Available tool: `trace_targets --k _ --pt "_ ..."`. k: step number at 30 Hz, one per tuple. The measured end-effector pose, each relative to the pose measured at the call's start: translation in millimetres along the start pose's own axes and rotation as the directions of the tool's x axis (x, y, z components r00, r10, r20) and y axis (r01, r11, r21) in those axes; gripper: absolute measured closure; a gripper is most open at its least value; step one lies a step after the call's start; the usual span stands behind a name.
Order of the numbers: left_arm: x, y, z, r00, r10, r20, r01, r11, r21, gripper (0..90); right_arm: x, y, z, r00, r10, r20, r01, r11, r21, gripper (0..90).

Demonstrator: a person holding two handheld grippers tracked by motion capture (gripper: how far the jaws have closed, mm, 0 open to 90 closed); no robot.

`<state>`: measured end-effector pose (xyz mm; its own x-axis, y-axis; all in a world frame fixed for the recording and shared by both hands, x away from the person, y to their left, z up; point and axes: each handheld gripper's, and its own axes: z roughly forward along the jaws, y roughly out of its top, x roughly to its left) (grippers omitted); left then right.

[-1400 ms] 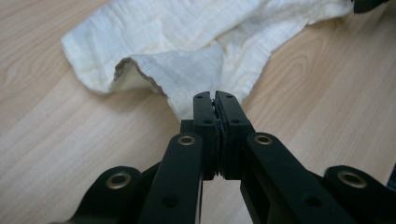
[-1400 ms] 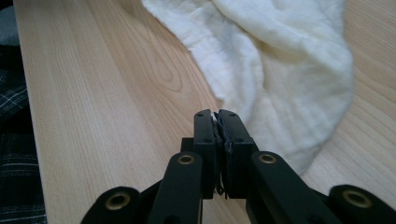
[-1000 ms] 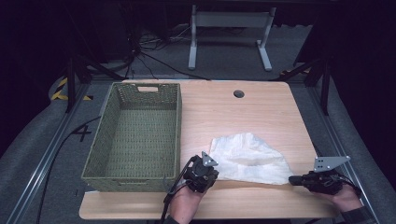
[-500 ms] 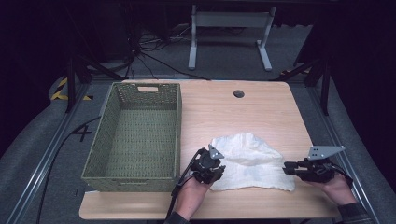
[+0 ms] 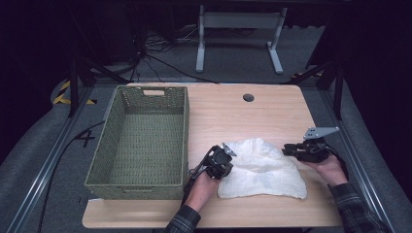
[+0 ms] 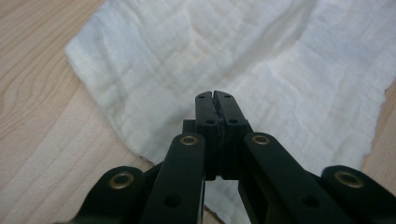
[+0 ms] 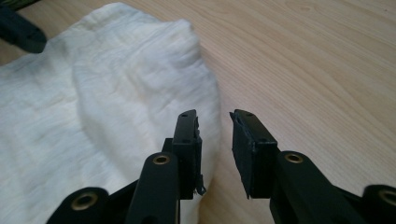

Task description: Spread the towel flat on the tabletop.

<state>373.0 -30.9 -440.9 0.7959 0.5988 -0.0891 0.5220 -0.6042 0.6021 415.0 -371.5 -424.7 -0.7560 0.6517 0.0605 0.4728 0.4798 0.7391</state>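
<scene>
The left hand-held gripper (image 6: 215, 95) had just closed, seemingly empty, above the white cloth (image 5: 262, 167); the right hand-held gripper (image 7: 215, 119) stood apart at its edge.

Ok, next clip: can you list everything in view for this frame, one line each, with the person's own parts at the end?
cloth: one, white, crumpled on the near right part of the table, between the two grippers.
basket: one, green woven, empty, on the left part of the table.
table: one, light wood, with a round hole near its far edge.
metal stand: one, grey, on the floor behind the table.
cables: several, black, on the floor behind the table.
left gripper: one, black, fingers shut, over the cloth's left edge.
right gripper: one, black, fingers apart, at the cloth's right edge.
</scene>
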Motion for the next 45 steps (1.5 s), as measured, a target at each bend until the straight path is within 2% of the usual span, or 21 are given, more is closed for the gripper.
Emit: trace_targets --k 3,5,9,11,12,15,18,20,23,26,28,31,38,45 --pt "-0.4 -1.7 5.4 0.9999 0.011 0.0 -0.011 0.9995 0.029 89.6 -7.0 3.8 10.5 0.9999 0.006 -0.009 -0.006 0.9998 0.017 70.8" --pt "-1.3 -3.0 9.4 0.9999 0.011 -0.003 -0.011 0.9993 0.036 89.6 -10.8 6.4 16.0 0.9993 0.015 -0.034 -0.015 0.9998 0.015 69.2" --pt "-2.1 -3.6 9.5 0.9998 0.016 -0.009 -0.015 0.9994 0.03 89.6 -13.6 9.7 26.7 0.996 0.039 -0.08 -0.037 0.9989 0.027 69.1" --pt "-2.6 -4.2 9.4 0.9996 0.022 -0.015 -0.021 0.9993 0.029 89.6 -13.5 9.6 33.8 0.9949 0.041 -0.093 -0.035 0.9977 0.057 73.3" --pt "-2.7 -4.3 9.4 0.9996 0.022 -0.016 -0.022 0.9993 0.029 89.6 -13.4 9.2 36.8 0.9946 0.04 -0.096 -0.033 0.9967 0.074 79.5" --pt "-5.0 -4.2 9.6 0.9992 0.026 -0.032 -0.025 0.9992 0.032 89.6 -10.7 7.4 41.6 0.9955 0.021 -0.093 -0.011 0.9946 0.103 88.5" --pt "-6.7 -4.2 9.7 0.9983 0.033 -0.047 -0.032 0.999 0.03 89.6 -6.7 11.1 33.5 0.9965 0.003 -0.084 0.003 0.9976 0.069 89.2" --pt "-5.3 -4.5 9.4 0.9991 0.026 -0.034 -0.025 0.9992 0.032 89.6 -1.0 15.1 23.2 0.9961 -0.021 -0.086 0.024 0.9992 0.031 89.3" --pt "-3.7 -5.0 9.6 0.9996 0.015 -0.024 -0.014 0.9996 0.024 89.6 5.8 17.5 15.9 0.9947 -0.036 -0.097 0.037 0.9992 0.013 89.3" --pt "-3.9 -5.1 9.4 0.9996 0.011 -0.024 -0.011 0.9996 0.025 89.6 27.8 20.2 3.0 0.9875 -0.094 -0.126 0.092 0.9956 -0.019 89.3" --pt "-5.2 -5.1 9.8 0.9993 0.015 -0.033 -0.014 0.9996 0.023 89.6 38.3 19.1 -0.2 0.9816 -0.111 -0.156 0.107 0.9938 -0.032 89.3" --pt "-4.8 -5.3 9.8 0.9995 0.011 -0.03 -0.01 0.9997 0.022 89.6 53.6 15.1 -0.1 0.9735 -0.141 -0.18 0.14 0.99 -0.017 89.3" --pt "-3.6 -5.6 9.3 0.9997 0.004 -0.023 -0.004 0.9997 0.023 89.6 78.4 -0.8 1.1 0.9622 -0.16 -0.22 0.166 0.9861 0.008 89.3" --pt "-3.4 -6.0 9.4 0.9997 -0.001 -0.023 0.001 0.9998 0.018 89.5 99.0 -19.8 9.9 0.9508 -0.178 -0.253 0.203 0.9763 0.075 89.3"
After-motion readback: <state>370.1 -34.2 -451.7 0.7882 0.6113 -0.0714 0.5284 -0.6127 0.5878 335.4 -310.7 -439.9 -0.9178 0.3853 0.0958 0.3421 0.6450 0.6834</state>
